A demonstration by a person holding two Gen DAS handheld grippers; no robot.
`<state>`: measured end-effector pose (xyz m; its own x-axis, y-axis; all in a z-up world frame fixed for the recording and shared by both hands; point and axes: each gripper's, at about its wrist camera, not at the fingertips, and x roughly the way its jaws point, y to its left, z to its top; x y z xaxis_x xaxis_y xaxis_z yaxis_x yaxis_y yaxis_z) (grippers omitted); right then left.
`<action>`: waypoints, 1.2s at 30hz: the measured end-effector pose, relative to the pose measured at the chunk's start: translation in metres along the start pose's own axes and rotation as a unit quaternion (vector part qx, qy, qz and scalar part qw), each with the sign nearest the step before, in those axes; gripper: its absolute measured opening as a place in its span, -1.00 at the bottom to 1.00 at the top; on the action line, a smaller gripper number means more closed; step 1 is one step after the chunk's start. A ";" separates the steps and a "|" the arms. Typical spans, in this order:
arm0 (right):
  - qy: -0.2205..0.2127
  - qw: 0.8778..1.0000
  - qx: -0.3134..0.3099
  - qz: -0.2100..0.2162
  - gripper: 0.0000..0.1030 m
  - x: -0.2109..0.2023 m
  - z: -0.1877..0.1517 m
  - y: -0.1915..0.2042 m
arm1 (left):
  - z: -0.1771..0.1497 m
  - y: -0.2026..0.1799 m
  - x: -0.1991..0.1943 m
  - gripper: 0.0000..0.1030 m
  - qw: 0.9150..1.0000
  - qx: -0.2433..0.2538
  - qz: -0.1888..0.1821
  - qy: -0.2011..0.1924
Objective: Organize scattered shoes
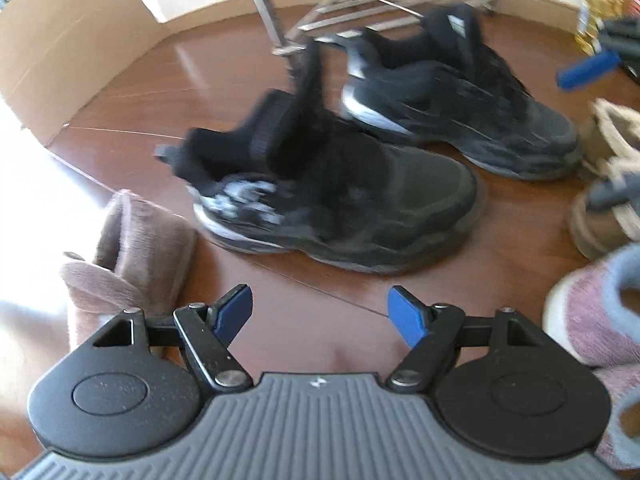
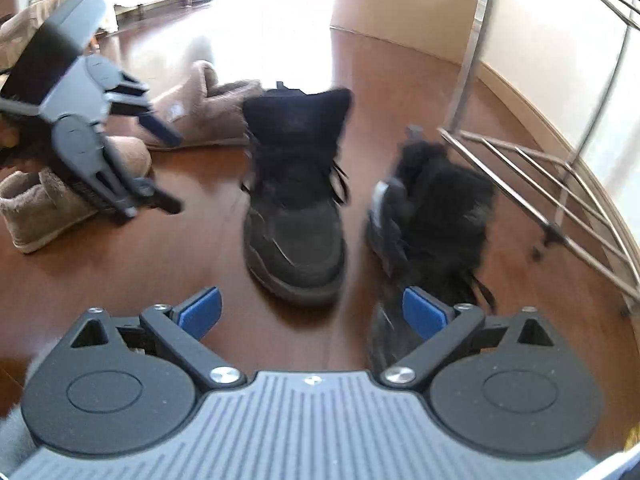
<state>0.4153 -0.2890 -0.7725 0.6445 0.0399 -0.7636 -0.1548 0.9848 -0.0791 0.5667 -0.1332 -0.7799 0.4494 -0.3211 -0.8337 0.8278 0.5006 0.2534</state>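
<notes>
Black sneakers (image 1: 336,196) (image 1: 460,108) sit side by side on the floor before the rack (image 2: 540,184), both grippers (image 1: 320,316) (image 2: 312,312) wide and empty, so a grab at fuzzy collars could slip.

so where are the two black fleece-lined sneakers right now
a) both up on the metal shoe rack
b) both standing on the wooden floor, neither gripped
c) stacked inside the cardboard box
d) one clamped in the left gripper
b: both black fleece-lined sneakers sit on the brown wooden floor, while the left gripper and right gripper are open with nothing between their blue pads.
</notes>
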 end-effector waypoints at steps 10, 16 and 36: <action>0.040 0.999 -0.003 0.005 0.96 0.127 0.060 -0.001 | 0.011 0.050 0.021 0.49 0.998 -0.057 0.014 -0.009; 0.079 0.994 -0.064 -0.032 1.00 0.176 0.068 0.013 | 0.005 0.049 0.026 0.49 0.999 -0.050 -0.003 -0.007; 0.142 0.987 -0.041 -0.063 0.85 0.101 -0.003 0.012 | 0.007 0.001 0.011 0.49 0.999 0.009 -0.039 -0.018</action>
<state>0.4763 -0.2740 -0.8531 0.4288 -0.1420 -0.8922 -0.1555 0.9613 -0.2277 0.5751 -0.1415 -0.7851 0.3950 -0.3875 -0.8330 0.8664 0.4586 0.1975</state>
